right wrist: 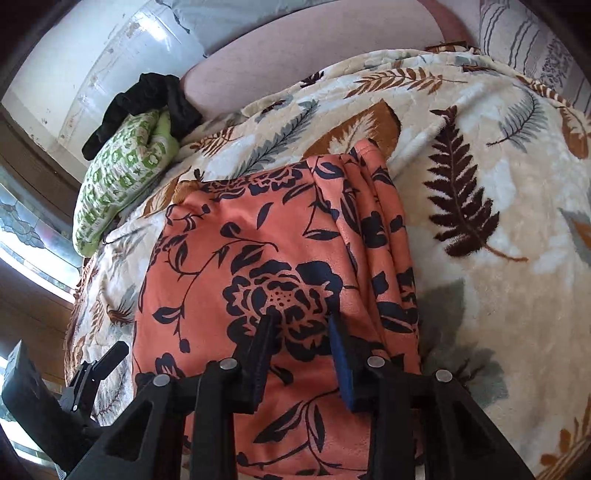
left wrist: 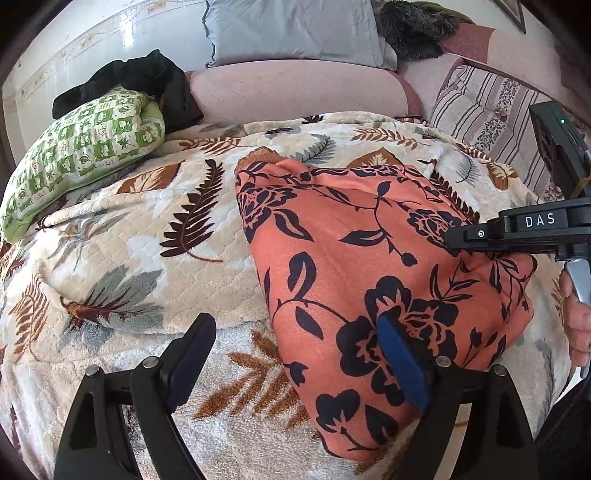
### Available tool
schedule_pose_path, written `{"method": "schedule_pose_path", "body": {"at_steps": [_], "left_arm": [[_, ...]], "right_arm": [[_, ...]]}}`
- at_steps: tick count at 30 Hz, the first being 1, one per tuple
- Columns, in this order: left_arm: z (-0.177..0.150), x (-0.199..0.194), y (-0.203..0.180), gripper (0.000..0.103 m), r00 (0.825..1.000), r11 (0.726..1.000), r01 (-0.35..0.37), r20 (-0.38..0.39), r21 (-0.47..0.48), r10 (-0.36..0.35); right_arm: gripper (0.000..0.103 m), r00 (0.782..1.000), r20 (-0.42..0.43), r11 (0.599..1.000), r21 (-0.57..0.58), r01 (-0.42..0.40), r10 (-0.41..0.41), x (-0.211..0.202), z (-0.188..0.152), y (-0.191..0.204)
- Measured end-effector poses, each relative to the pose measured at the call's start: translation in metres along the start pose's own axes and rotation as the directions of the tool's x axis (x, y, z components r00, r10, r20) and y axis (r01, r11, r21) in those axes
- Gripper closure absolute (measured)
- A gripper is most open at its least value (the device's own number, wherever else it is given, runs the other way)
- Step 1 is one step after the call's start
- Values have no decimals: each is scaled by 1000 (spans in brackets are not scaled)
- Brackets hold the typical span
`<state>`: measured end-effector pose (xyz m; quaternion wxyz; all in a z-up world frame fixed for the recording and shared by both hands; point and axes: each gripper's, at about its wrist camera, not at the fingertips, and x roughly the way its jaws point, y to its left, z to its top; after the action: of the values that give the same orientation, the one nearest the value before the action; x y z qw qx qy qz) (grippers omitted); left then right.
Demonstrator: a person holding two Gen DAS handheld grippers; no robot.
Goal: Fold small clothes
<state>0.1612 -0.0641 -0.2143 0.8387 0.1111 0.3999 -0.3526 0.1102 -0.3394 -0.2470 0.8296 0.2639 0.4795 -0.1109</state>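
Broadly, a leaf-print blanket (left wrist: 122, 229) covers the bed, and the folded orange floral garment (left wrist: 351, 266) lies on it toward the right. Over the garment's near edge the left claw (left wrist: 295, 363) gapes wide and holds nothing, while the right claw (right wrist: 301, 350), half-spread above the flower print, grips nothing.

A home bedroom: leaf-print blanket (left wrist: 147, 229) on a bed, pillows (left wrist: 291, 29).
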Motion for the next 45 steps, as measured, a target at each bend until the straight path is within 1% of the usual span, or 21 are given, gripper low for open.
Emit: {"method": "schedule_pose_path", "body": {"at_steps": [4, 7, 9, 11, 13, 14, 18, 21, 25, 28, 30, 31, 32, 33, 34, 37, 39, 41, 43, 44, 45], "left_arm": [[1, 1, 0, 14, 1000, 1000, 0, 0, -2, 0], [2, 2, 0, 14, 1000, 1000, 2, -3, -4, -2], [3, 4, 0, 14, 1000, 1000, 4, -6, -9, -5], [3, 5, -1, 14, 1000, 1000, 7, -7, -9, -7], [4, 6, -1, 14, 1000, 1000, 8, -9, -7, -8], [4, 6, 0, 14, 1000, 1000, 8, -9, -8, -8], [6, 6, 2, 14, 1000, 1000, 16, -14, -15, -16], [11, 2, 5, 14, 1000, 1000, 22, 10, -17, -21], [27, -4, 17, 14, 998, 997, 36, 61, -61, -33], [40, 6, 33, 14, 998, 993, 7, 58, -114, -1], [46, 21, 46, 14, 998, 986, -35, 36, -161, 42], [46, 30, 52, 13, 999, 983, -44, 9, -181, 47], [45, 39, 54, 13, 999, 981, -38, -27, -190, 33], [43, 48, 53, 12, 997, 982, -44, -65, -182, 33], [41, 50, 51, 11, 996, 984, -62, -69, -166, 51], [42, 41, 39, 10, 992, 989, -126, -26, -72, 125], [43, 37, 34, 10, 989, 988, -150, -10, -23, 150], [42, 37, 35, 10, 988, 988, -152, -13, -29, 152], [42, 38, 38, 10, 990, 988, -143, -17, -50, 143], [41, 38, 39, 10, 990, 989, -139, -17, -55, 138], [41, 38, 39, 10, 991, 989, -135, -18, -57, 134]], "right_arm": [[68, 1000, 24, 1000, -2, -3, 3, -7, 2, 4], [67, 997, 81, 999, -30, -20, 22, -18, 5, 11], [67, 994, 105, 1000, -23, -7, 9, -19, 8, 12], [67, 996, 92, 1000, 18, -1, 0, -11, 11, 6], [68, 999, 35, 998, 52, 18, -20, 7, 14, -1], [68, 1000, 23, 998, 63, 20, -21, 13, 14, -3], [68, 999, 29, 998, 53, 36, -38, 14, 15, 1], [68, 999, 33, 999, 43, 32, -34, 13, 15, 0], [68, 999, 32, 998, 59, 7, -9, 13, 16, -4], [68, 999, 35, 998, 60, 3, -5, 14, 15, -4], [68, 999, 40, 999, 51, 8, -10, 14, 15, -3], [68, 999, 42, 999, 46, 11, -13, 14, 14, -2], [68, 999, 44, 999, 42, 14, -16, 15, 14, -1], [68, 999, 44, 999, 40, 16, -17, 15, 14, -1], [68, 999, 43, 999, 36, 19, -21, 15, 14, 0], [68, 999, 47, 999, 38, 11, -13, 12, 19, 0], [67, 996, 85, 998, 55, -29, 24, 5, 24, 0], [67, 987, 143, 996, 54, -77, 68, -5, 31, 4], [67, 981, 175, 995, 41, -86, 78, -4, 36, 9], [67, 985, 161, 996, 48, -70, 61, 3, 38, 9], [67, 993, 115, 997, 65, -36, 28, 17, 40, 7]]}}
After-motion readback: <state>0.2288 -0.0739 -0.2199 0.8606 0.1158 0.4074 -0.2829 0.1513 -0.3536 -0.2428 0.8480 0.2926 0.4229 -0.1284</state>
